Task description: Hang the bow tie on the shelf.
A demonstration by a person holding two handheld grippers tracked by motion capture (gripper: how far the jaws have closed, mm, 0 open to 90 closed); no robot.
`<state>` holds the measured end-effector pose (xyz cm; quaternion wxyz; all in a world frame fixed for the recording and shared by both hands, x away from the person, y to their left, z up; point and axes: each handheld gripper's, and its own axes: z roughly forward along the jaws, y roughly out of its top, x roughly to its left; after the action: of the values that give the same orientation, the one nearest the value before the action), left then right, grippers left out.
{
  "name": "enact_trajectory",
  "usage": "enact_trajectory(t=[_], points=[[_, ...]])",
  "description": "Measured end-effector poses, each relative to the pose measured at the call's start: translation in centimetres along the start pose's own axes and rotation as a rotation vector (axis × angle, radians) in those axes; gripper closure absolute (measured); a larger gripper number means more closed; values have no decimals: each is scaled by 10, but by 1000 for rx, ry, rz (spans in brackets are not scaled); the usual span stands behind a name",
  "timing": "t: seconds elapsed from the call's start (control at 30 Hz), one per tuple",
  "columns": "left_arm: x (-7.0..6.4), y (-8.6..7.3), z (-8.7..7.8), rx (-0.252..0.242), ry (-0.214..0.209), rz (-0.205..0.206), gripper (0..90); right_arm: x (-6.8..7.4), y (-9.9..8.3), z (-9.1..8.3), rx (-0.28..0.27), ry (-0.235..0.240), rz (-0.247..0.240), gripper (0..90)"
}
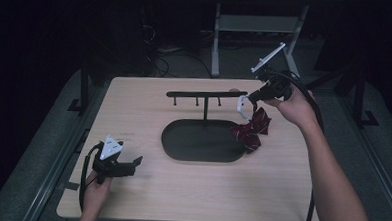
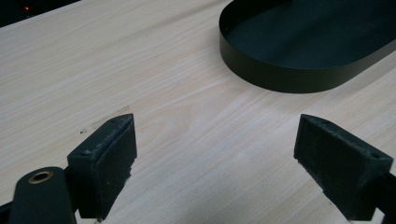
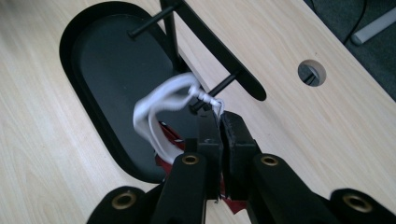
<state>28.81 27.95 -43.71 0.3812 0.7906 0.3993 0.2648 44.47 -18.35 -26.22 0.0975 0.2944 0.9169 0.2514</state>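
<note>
Near the table's (image 1: 190, 195) front left corner the left gripper (image 1: 131, 164) rests low over the bare wood with its jaws spread wide and nothing between them, the black oval tray (image 2: 299, 77) lying just ahead of it. Farther back, toward the right edge, the right gripper (image 1: 250, 98) has its jaws clamped on the white elastic loop (image 3: 161, 109) of a dark red striped bow tie (image 1: 252, 129), which hangs over the tray's right end. The loop sits right at a peg of the black hanger bar (image 1: 204, 95) rising from the tray, though whether it is hooked on cannot be told.
</note>
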Motion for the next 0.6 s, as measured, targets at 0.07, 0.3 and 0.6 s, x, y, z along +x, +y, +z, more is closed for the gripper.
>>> enact_trajectory(t=[0.07,0.3,0.6], points=[[0,0,0,-3,0,-2,131,-2,0,3,6,-5,8,871],[1,-1,-2,-6,4,-11,131,0,7,7,13,1,-2,873],[0,-2,-2,-3,1,-6,131,-1,19,10,27,-31,17,872]])
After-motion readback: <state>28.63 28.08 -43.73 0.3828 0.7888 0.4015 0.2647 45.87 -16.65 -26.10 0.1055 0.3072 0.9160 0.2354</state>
